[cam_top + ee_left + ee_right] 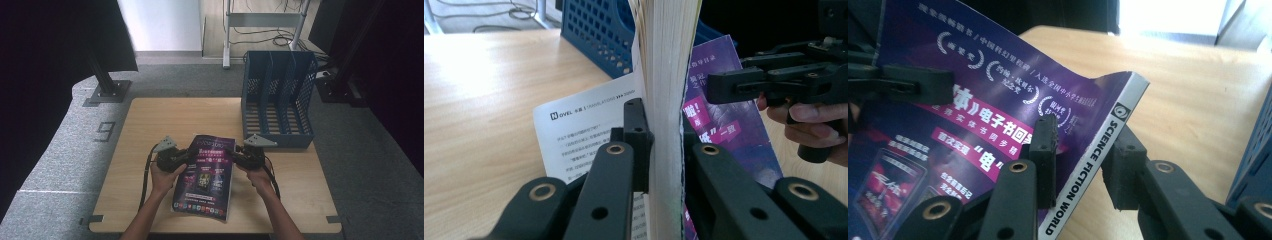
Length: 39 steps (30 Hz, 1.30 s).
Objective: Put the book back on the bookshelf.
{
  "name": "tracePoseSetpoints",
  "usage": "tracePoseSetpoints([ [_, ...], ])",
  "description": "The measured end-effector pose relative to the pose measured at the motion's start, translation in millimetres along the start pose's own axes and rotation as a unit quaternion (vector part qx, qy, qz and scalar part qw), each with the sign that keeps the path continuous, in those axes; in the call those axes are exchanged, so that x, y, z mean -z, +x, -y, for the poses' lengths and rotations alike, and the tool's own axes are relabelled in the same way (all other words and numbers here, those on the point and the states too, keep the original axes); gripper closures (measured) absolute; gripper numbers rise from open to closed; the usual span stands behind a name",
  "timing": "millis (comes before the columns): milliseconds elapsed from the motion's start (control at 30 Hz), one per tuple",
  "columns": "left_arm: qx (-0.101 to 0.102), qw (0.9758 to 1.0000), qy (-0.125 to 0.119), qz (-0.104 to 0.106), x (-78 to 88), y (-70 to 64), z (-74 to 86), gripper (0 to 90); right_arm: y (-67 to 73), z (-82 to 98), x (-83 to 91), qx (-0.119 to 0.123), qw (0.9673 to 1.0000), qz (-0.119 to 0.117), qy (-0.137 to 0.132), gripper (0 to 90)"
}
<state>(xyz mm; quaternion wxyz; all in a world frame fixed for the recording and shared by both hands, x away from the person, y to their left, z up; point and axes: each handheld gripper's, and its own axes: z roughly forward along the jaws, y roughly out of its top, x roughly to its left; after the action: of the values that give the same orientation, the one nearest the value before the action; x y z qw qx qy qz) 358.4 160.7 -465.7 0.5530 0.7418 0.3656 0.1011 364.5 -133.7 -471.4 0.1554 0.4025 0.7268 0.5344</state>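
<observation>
Purple magazine point(206, 172) is lifted off the counter point(145, 130), left tongs point(186, 159) pinching its page edge, right tongs point(236, 154) straddling its spine; likely bound for the blue file rack point(278, 97) at two o'clock.

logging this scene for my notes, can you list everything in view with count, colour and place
magazine: 1, purple cover, grey spine, lifted over the table's near middle, held at both side edges
file rack: 1, blue, perforated, three slots, table's far right corner
table: 1, light wood, centre
stand base: 1, dark, on grey floor beyond the table's left
cables: several, black, on the far floor
left claw: 1, black, shut on the magazine's page edge
right claw: 1, black, jaws astride the spine
hands: 2, near edge
</observation>
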Motion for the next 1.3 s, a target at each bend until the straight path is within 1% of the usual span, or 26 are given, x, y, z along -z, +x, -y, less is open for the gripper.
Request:
tracePoseSetpoints([
  [167,-0.004,0.9999,-0.014,-0.001,4.3,-2.5,-8.8,83.8,2.5,-12.3,8.5,0.017,0.9995,-0.005,-0.024,70.9],
  [300,-0.008,0.9996,-0.026,-0.002,9.6,-5.3,-15.0,83.8,7.2,-21.1,14.6,0.025,0.9988,-0.005,-0.042,72.9],
  [533,-0.013,0.9993,-0.036,-0.003,15.9,-7.2,-20.0,83.7,13.4,-29.8,21.8,0.034,0.9977,-0.012,-0.057,74.8],
  [767,-0.019,0.9985,-0.05,-0.008,21.4,-9.3,-27.9,83.6,20.2,-38.4,26.4,0.054,0.9956,-0.008,-0.075,76.2],
  [833,-0.023,0.9983,-0.052,-0.011,23.0,-10.1,-32.3,83.6,23.0,-42.5,27.9,0.067,0.9945,-0.006,-0.08,76.7],
  [867,-0.027,0.9982,-0.052,-0.013,24.0,-10.5,-34.9,83.6,24.3,-44.8,28.6,0.069,0.9945,-0.004,-0.078,77.0],
  [967,-0.03,0.9979,-0.056,-0.016,25.7,-11.4,-38.9,83.6,25.7,-50.2,30.1,0.071,0.9938,-0.003,-0.086,78.1],
  [1067,-0.034,0.9977,-0.055,-0.018,27.4,-11.7,-39.2,83.5,26.5,-51.3,31.1,0.07,0.9931,-0.004,-0.094,78.9],
  [1233,-0.034,0.9975,-0.058,-0.019,28.1,-12.0,-39.1,83.5,27.4,-50.7,31.5,0.068,0.9931,-0.006,-0.095,79.1],
  [1300,-0.035,0.9974,-0.059,-0.02,28.6,-11.9,-40.5,83.5,27.6,-51.2,31.6,0.071,0.9925,-0.006,-0.099,79.1],
])
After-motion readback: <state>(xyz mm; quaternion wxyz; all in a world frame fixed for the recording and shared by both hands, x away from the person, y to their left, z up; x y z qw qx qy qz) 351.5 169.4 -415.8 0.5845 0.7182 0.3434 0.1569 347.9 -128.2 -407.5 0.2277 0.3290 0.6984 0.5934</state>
